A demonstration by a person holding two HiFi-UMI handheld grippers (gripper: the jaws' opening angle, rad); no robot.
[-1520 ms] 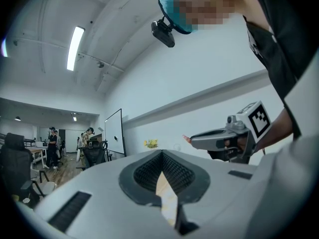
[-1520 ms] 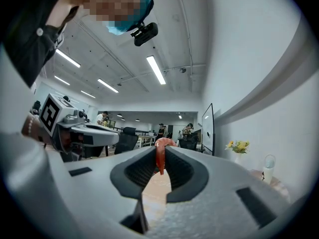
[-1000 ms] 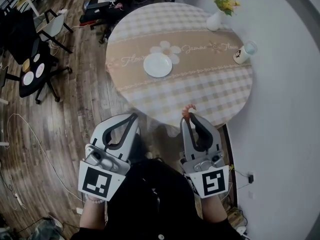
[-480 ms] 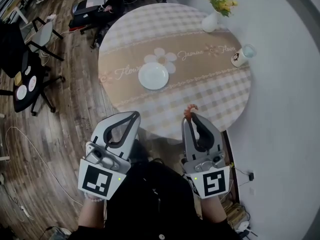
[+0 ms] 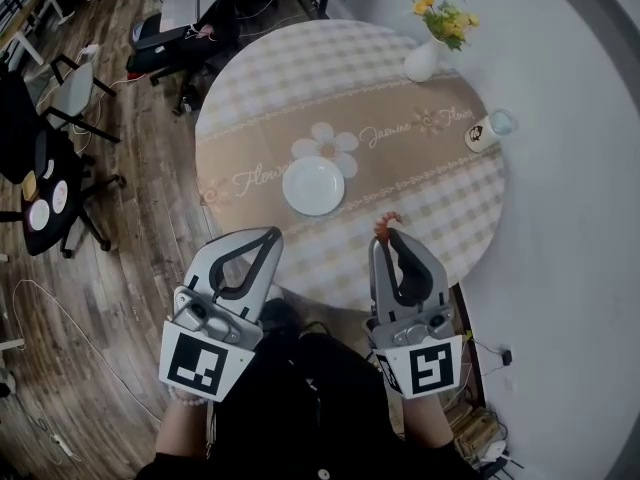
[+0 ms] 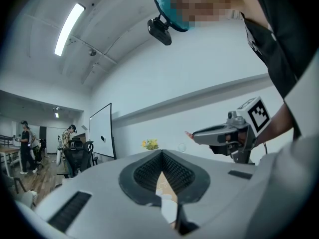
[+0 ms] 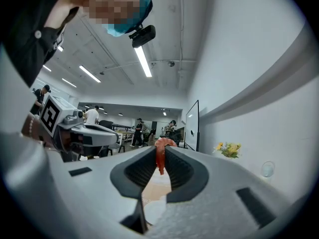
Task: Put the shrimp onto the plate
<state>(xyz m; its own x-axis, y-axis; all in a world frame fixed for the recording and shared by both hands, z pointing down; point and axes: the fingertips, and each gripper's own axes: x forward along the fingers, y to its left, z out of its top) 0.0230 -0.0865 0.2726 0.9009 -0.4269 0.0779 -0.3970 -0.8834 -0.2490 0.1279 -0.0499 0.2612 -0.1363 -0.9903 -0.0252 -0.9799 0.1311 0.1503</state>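
An orange-red shrimp (image 5: 384,224) sticks out between the tips of my right gripper (image 5: 384,236), which is shut on it; in the right gripper view the shrimp (image 7: 160,156) hangs pinched between the jaws. The empty white plate (image 5: 313,186) lies on the round checked table (image 5: 440,208), up and to the left of the shrimp. My left gripper (image 5: 270,234) hovers over the table's near edge, shut, with nothing in it. From the left gripper view the jaw tips (image 6: 162,153) meet, and the right gripper (image 6: 224,133) with the shrimp shows at the right.
A white vase of yellow flowers (image 5: 432,43) and a glass cup (image 5: 488,130) stand at the table's far right. Office chairs (image 5: 60,118) and a wooden floor (image 5: 120,258) lie to the left; a white wall (image 5: 570,218) runs close along the right.
The view has shifted, so the table and plate sit slightly lower and nearer the grippers. Both grippers keep their pose and the shrimp stays pinched.
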